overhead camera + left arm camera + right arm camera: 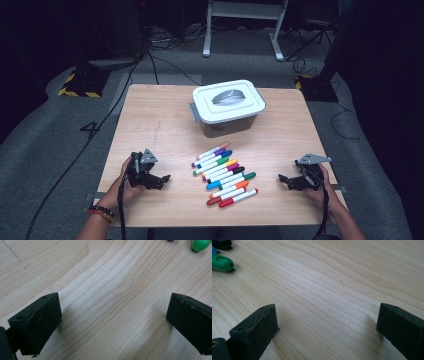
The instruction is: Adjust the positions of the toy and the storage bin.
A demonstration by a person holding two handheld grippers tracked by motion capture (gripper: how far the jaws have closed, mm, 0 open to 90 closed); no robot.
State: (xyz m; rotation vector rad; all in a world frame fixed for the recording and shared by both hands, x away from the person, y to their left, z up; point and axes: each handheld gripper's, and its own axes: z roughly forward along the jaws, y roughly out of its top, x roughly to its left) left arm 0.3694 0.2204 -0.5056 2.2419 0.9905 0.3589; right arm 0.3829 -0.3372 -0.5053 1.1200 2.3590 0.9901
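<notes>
Both hand-held grippers rest wide open and empty on the worktop (150, 125).
Left hand-held gripper (161, 180) sits at 8 o'clock, right hand-held gripper (285, 181) at 4 o'clock; jaws of each stand far apart over bare wood, holding nothing. Row of markers (225, 175) lies between them, just below centre. Lidded white box (228, 106) stands at 12 o'clock, closed, apart from the markers.

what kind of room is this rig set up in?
Probably a lab or data-collection studio, not a home: a small wooden table stands alone on grey carpet, cables trail across the floor, and a hazard-striped stand base sits in a dark surround. Markers and a lidded bin look like staged props.
</notes>
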